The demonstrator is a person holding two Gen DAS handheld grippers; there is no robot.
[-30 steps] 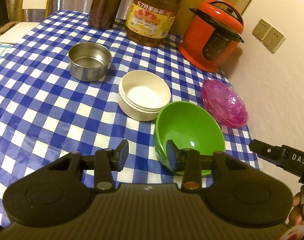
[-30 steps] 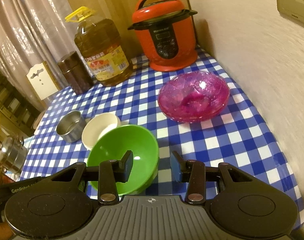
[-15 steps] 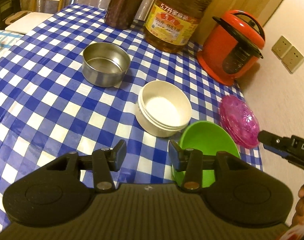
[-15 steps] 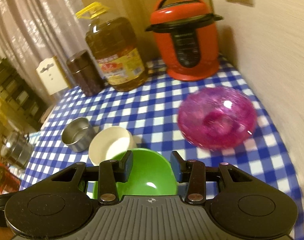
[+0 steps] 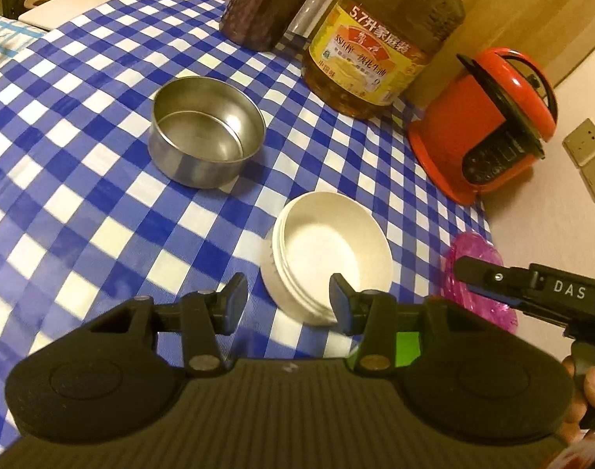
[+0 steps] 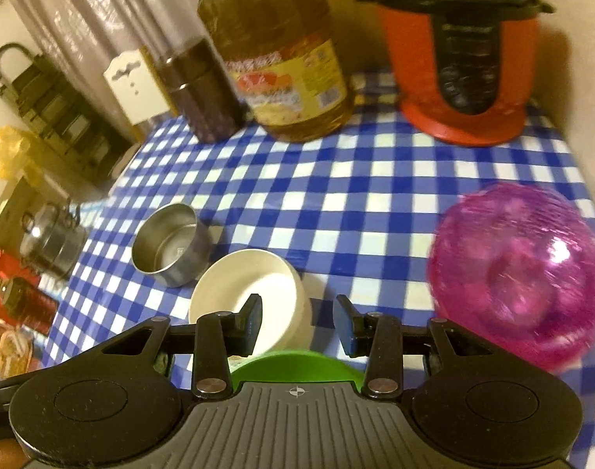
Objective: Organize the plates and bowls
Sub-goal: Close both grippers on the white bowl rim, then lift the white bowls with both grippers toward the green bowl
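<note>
Stacked white bowls (image 5: pixel 328 262) (image 6: pixel 250 293) sit on the blue checked tablecloth (image 5: pixel 82 203), just beyond both pairs of fingers. A steel bowl (image 5: pixel 207 133) (image 6: pixel 172 250) stands farther off to the left. The pink glass bowl (image 6: pixel 520 269) (image 5: pixel 473 250) lies near the wall on the right. Only a sliver of the green bowl (image 6: pixel 297 363) (image 5: pixel 406 351) shows from under the gripper bodies. My left gripper (image 5: pixel 287 305) is open and holds nothing, its right finger close to the white bowls' near rim. My right gripper (image 6: pixel 299 324) is open and holds nothing, just right of the white bowls.
A large oil jug (image 5: pixel 379 39), a brown canister (image 5: pixel 270 0) and a red pressure cooker (image 5: pixel 488 125) line the table's far side. The wall (image 5: pixel 551 215) borders the table on the right. A steel pot (image 6: pixel 51 238) and a rack (image 6: pixel 47 105) stand beyond the left edge.
Both grippers have moved forward over the table. The green bowl has slid out of view beneath them, and the white bowls now lie right at the fingertips. Both grippers are still open.
</note>
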